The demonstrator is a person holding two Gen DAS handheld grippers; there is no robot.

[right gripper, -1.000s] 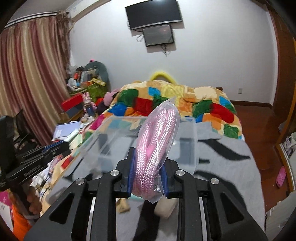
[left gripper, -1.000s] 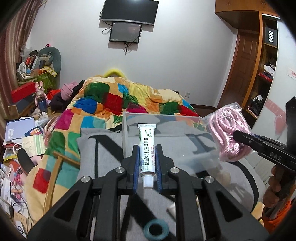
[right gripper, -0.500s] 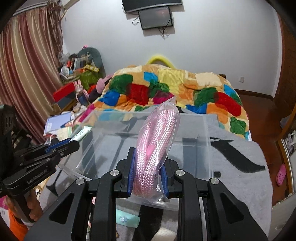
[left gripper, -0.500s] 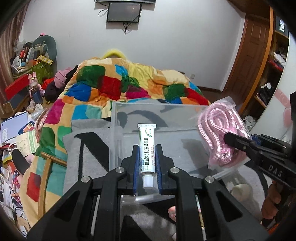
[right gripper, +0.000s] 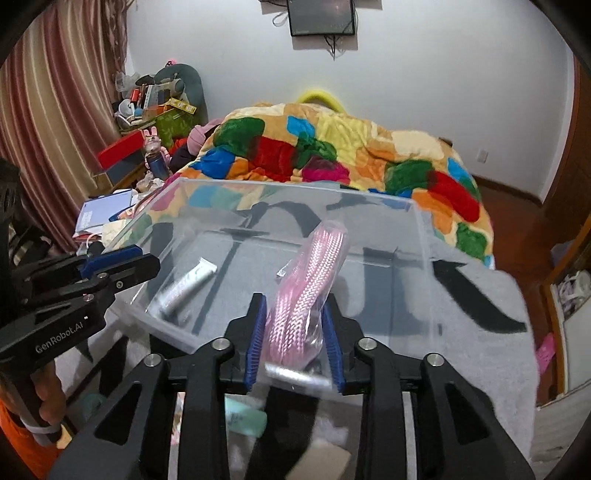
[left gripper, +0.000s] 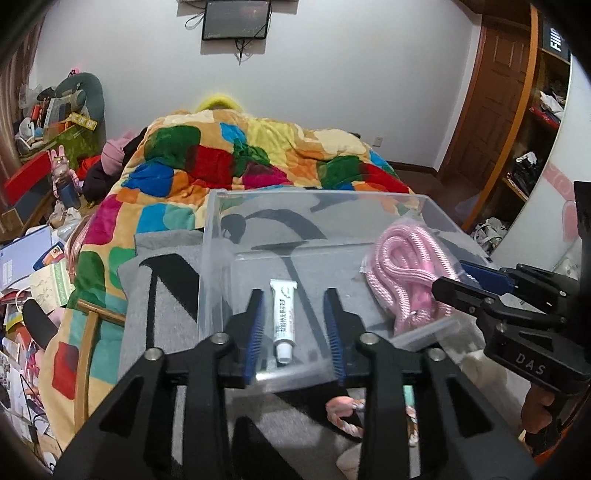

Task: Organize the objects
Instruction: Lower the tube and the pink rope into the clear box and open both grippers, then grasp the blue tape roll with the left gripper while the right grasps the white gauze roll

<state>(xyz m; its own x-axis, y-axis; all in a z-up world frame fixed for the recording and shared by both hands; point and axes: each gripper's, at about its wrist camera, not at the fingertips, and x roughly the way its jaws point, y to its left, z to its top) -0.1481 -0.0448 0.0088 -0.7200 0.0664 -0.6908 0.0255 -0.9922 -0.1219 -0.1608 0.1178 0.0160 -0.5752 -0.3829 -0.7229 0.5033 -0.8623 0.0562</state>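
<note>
Now, from the left wrist view: one clear plastic box [left gripper: 221, 258] sits on the grey blanket [left gripper: 166, 295] on the bed, and two things lie inside it. One white tube [left gripper: 282, 323] rests flat on the box floor, cap toward the camera, between the spread fingers of the left gripper [left gripper: 293, 332]. Those jaws are released, blue pads well apart, touching nothing. A second ago, and half a second ago too, they were clenched on that tube; it is now let go and down in the box. To the right lies one bagged pink rope [left gripper: 402, 273], and the right gripper [left gripper: 454, 284] reaches in at it from the side. One colourful quilt [left gripper: 236, 162] covers the bed beyond, and one dark screen [left gripper: 234, 18] hangs on the wall.

Over to the right wrist view: the same box [right gripper: 421, 236], with the tube [right gripper: 188, 282] lying at its left side and the left gripper [right gripper: 122, 264] just beside it. The pink rope [right gripper: 306, 291] stands on edge between the right gripper's [right gripper: 295, 336] pads. These jaws have loosened from the tight clench of half a second ago; the bag still fills most of the gap, and whether the pads still press it cannot be told. The rope has dropped from above the box down into it.
</note>
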